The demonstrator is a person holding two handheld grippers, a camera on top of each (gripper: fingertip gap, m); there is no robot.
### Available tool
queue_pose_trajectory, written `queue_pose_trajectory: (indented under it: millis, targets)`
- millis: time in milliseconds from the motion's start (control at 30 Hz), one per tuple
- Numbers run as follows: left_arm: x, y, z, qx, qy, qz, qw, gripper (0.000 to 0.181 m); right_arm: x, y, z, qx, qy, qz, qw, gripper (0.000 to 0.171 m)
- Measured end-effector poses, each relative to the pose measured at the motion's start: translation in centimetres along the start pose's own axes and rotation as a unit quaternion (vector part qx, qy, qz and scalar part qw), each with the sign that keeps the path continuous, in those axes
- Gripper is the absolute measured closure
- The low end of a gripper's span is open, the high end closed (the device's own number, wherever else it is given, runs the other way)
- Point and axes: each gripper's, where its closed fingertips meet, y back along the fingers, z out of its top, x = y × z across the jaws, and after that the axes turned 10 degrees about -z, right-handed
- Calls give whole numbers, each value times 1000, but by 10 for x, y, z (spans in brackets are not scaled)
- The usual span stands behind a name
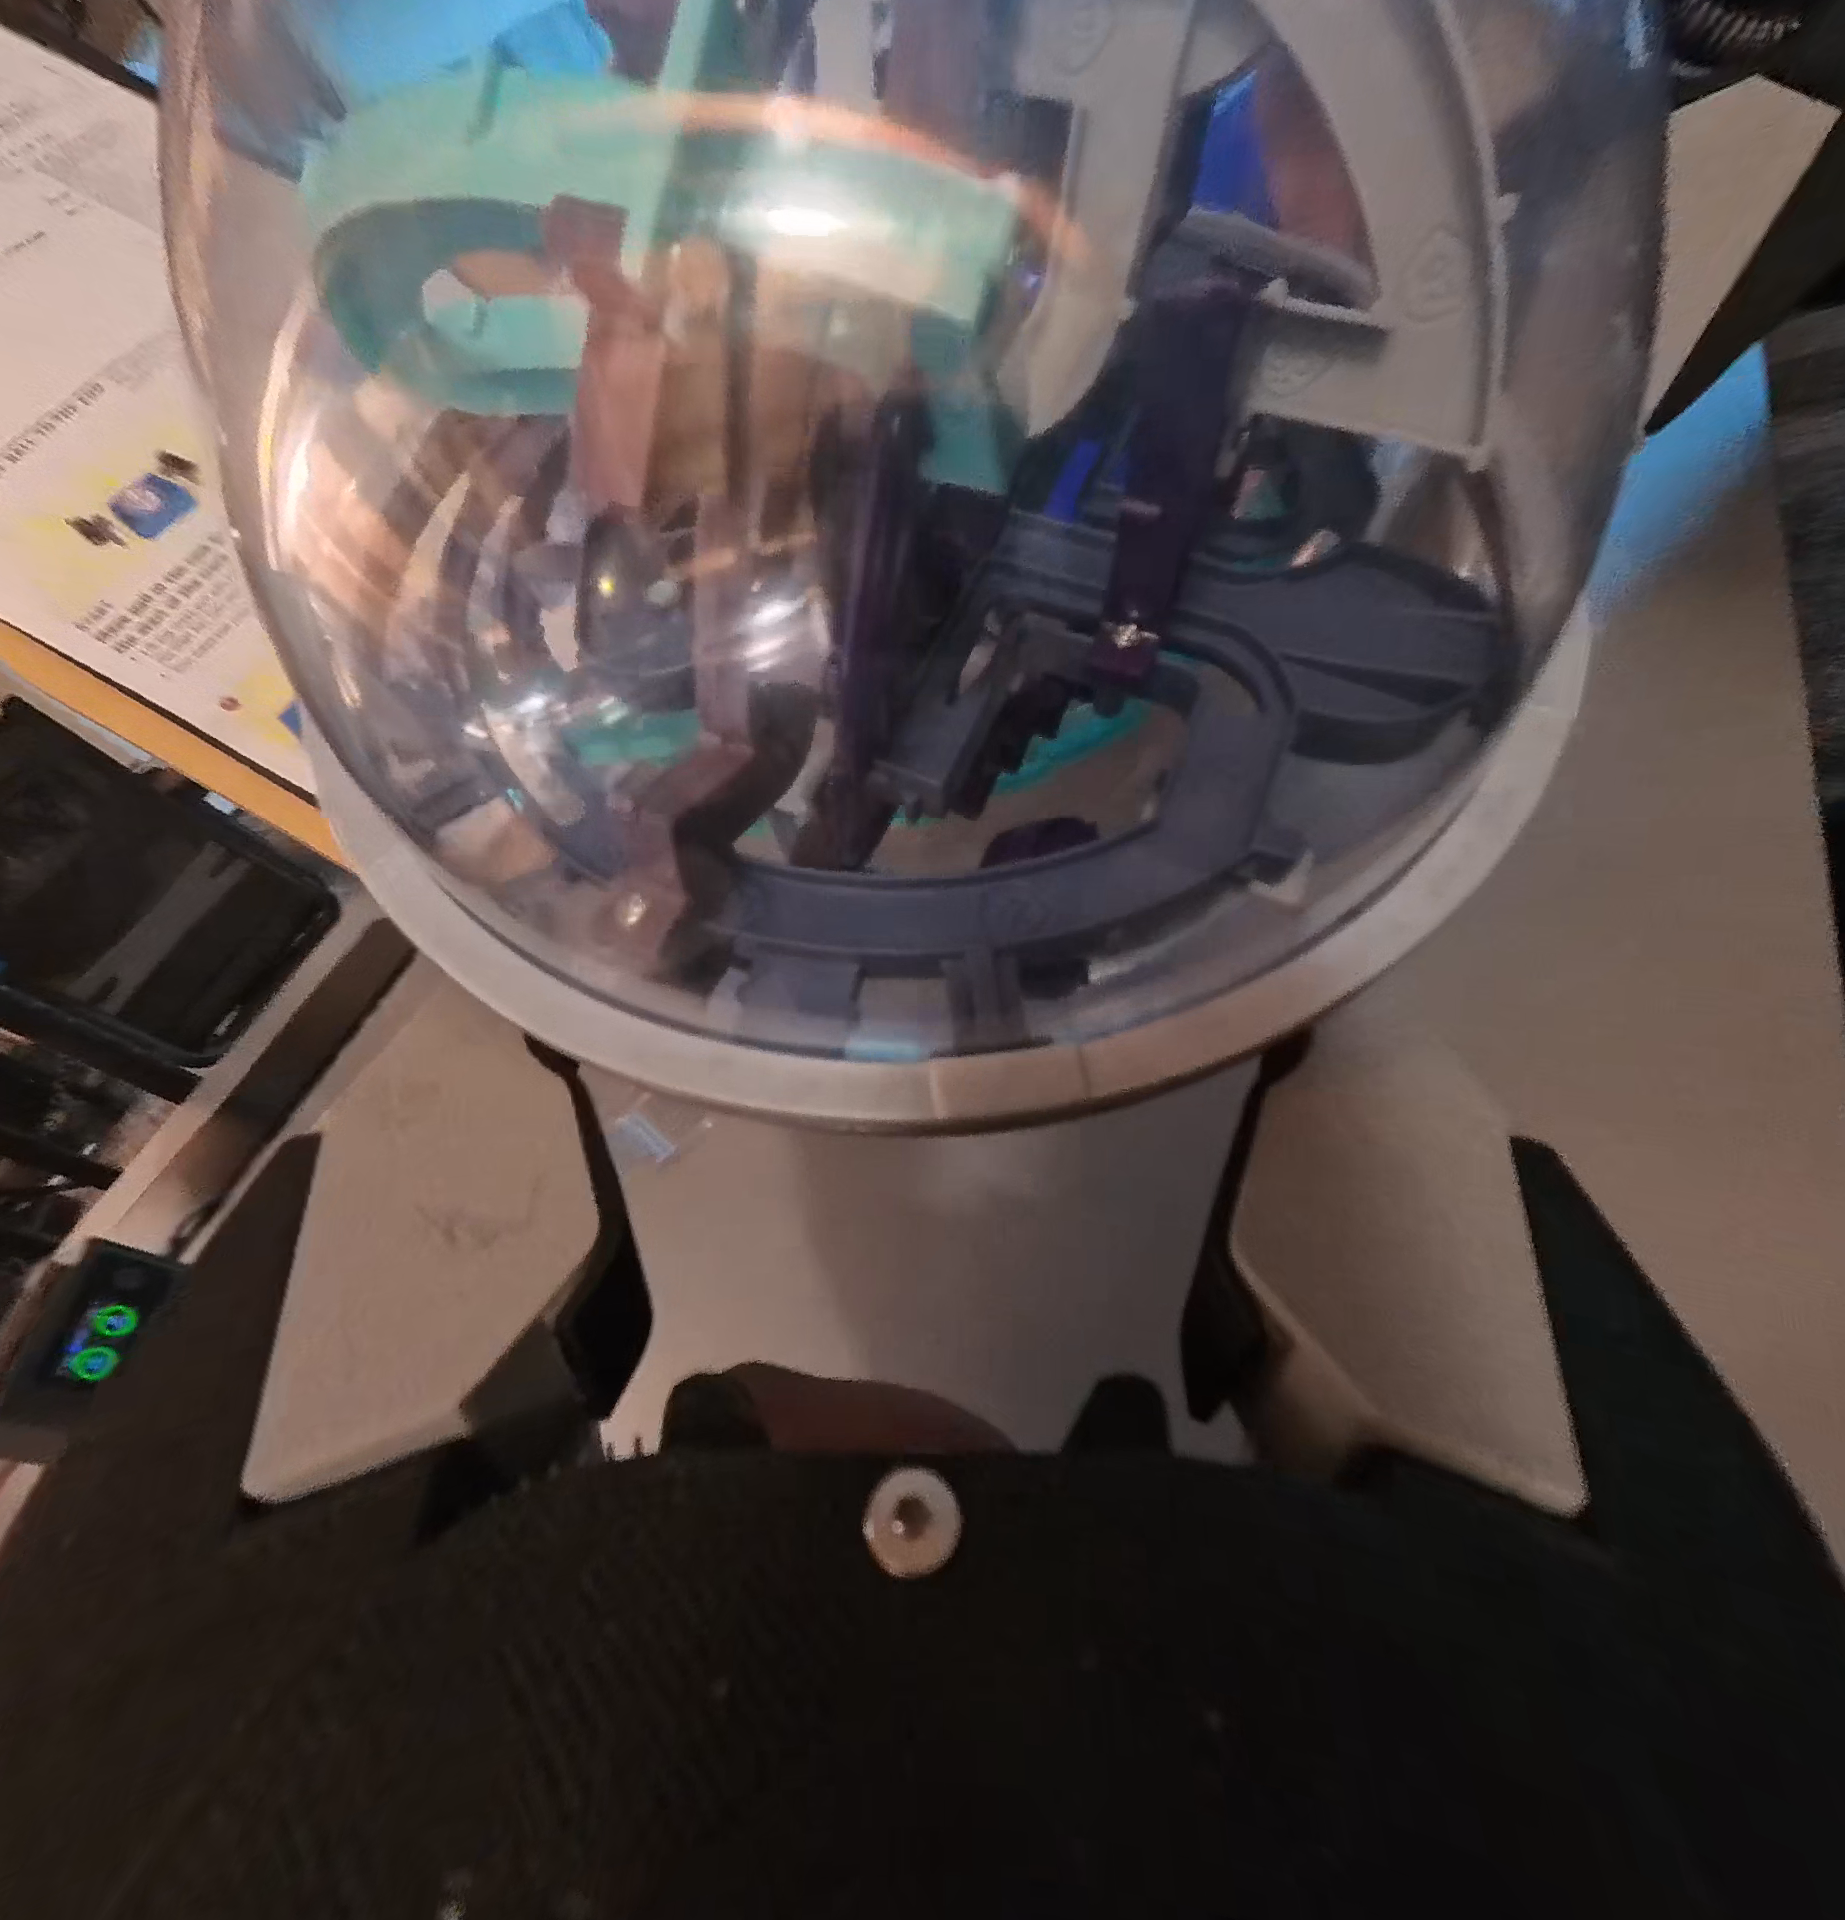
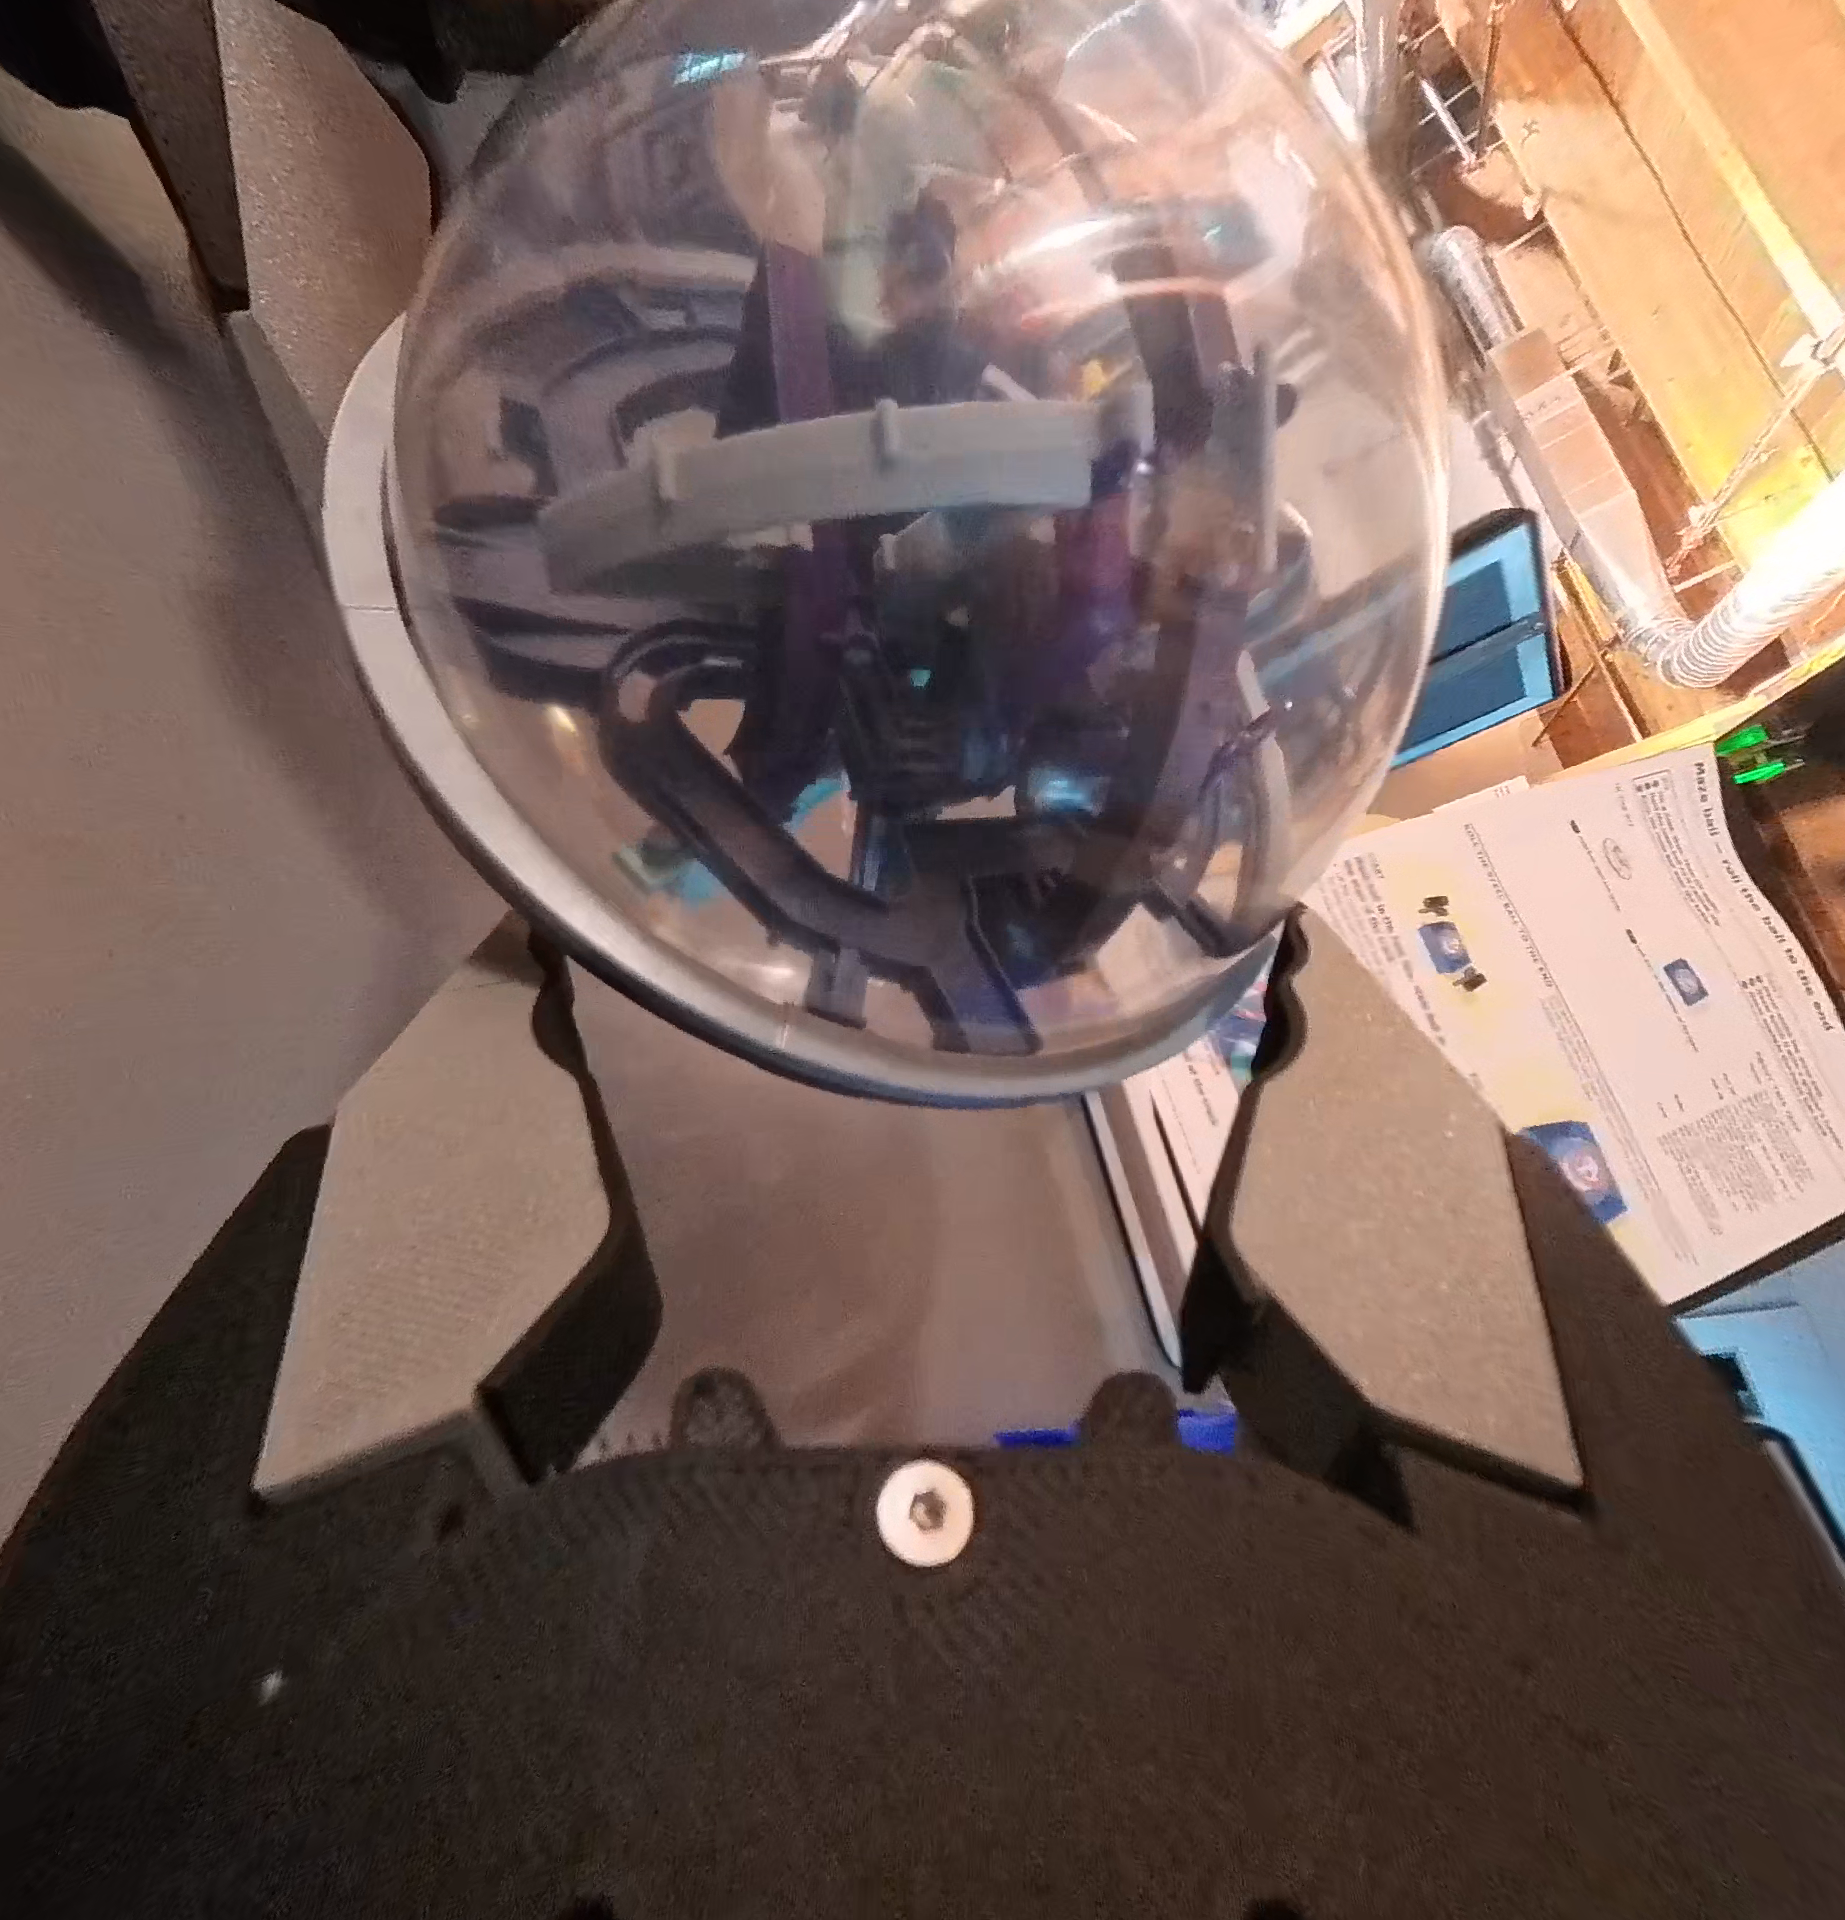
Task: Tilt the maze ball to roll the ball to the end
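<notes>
Maze ball (image 1: 897, 540) front and centre, clear globe filling the upper part of the left wrist view, packed with grey, purple and teal track. Pale grey equator band (image 1: 939, 1081) running along the lower edge, tilted, lower on the left. Small steel ball inside: cannot be picked out through the blur and glare. Below it, left gripper (image 1: 913, 1060) spread wide, black-edged fingers (image 1: 585, 1164) reaching up to the band on either side; tips look to be touching it, but a firm clamp cannot be told. Pale tabletop (image 1: 897, 1268) visible between the fingers.

Over to the right wrist view: same maze ball (image 2: 897, 582) seen from the other side, grey curved track across the middle, dark ramps beneath, band (image 2: 430, 769) slanting down from upper left to lower right. Right gripper (image 2: 913, 966) also wide, one fingertip (image 2: 549, 997) against the band on the left, the other at the globe's lower right edge. Contact there, grip pressure unclear.

Further out: printed instruction sheet (image 2: 1624, 997) lying on the surface to the right of the globe, same sheet (image 1: 76, 416) at the left edge of the left wrist view. Beyond that, cardboard boxes (image 2: 1624, 208) and a white corrugated hose (image 2: 1749, 603) in the background clutter.
</notes>
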Motion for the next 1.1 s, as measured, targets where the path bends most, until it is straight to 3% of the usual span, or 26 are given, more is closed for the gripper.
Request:
queue_pose_trajectory:
  millis: [33,200,367,433,567,667,800,933,1100]
  targets:
    - [4,1,4,-1,-9,7,1000,49,-4,-1,1,-1,1,-6,1000,42]
    - [26,12,42,-3,-78,41,996,44,-38,3,23,-29,33,-75,996,42]
    - [17,54,122,-15,-188,93,978,46,-80,52,86,-86,96,-167,978,43]
    - [12,48,111,-4,-172,72,983,46,-70,51,77,-93,68,-153,981,43]
    - [15,9,38,9,-124,59,990,46,-29,19,20,-10,78,-131,988,43]
    - [3,17,54,-20,-143,81,986,46,-29,30,31,-38,72,-140,987,41]
    - [11,20,68,3,-164,101,981,46,-44,33,34,-38,81,-158,983,41]
    - [5,37,99,-19,-186,111,976,45,-55,49,62,-72,64,-174,980,39]
    - [12,7,41,-3,-130,81,988,44,-25,18,20,-24,51,-141,988,38]
